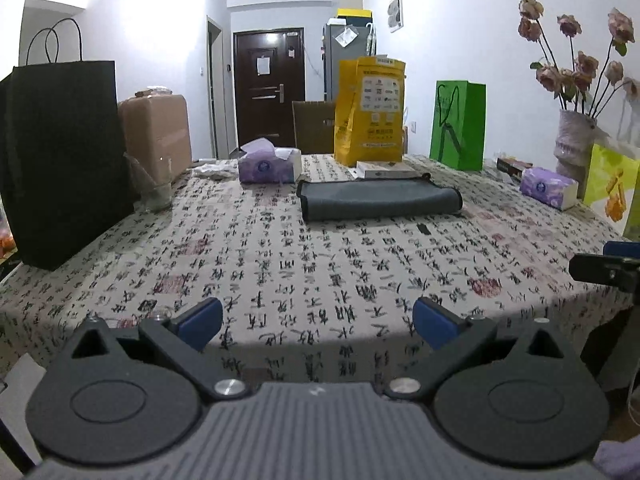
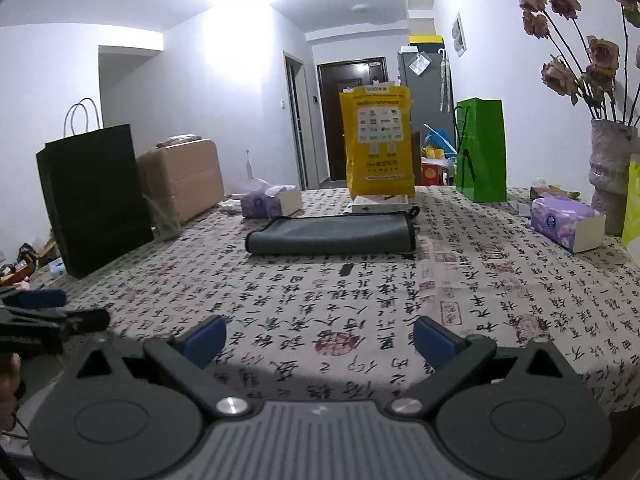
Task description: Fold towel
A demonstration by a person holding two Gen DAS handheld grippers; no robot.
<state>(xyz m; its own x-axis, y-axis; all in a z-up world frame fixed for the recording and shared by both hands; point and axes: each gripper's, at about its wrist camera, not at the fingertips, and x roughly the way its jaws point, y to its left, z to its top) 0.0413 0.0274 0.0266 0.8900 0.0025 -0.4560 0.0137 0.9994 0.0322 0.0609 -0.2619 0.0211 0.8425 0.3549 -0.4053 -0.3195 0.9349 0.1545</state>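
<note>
Your towel (image 1: 378,200) sits on table (image 1: 280,264) at 12 o'clock; yellow bag (image 1: 370,110) behind it, tissue box (image 1: 269,165) at 11, vase (image 1: 574,142) at 2.

Both cameras sit low at the near edge of the table (image 1: 280,264), each looking forward along its own fingers toward the far wall and door (image 1: 269,88).

The left view looks out between wide-spread jaws of the left gripper (image 1: 318,322). The towel (image 1: 378,200) lies well ahead of the jaws, a little right of their centre line. The right gripper (image 1: 608,270) pokes in at the right edge.

The right view looks out likewise from the right gripper (image 2: 320,342), with the towel (image 2: 332,234) well ahead, about centred. The left gripper (image 2: 48,320) shows at its left edge.

Both views share the tabletop, towel, yellow bag (image 1: 370,110), green bag (image 2: 480,150) and vase (image 2: 610,164).
</note>
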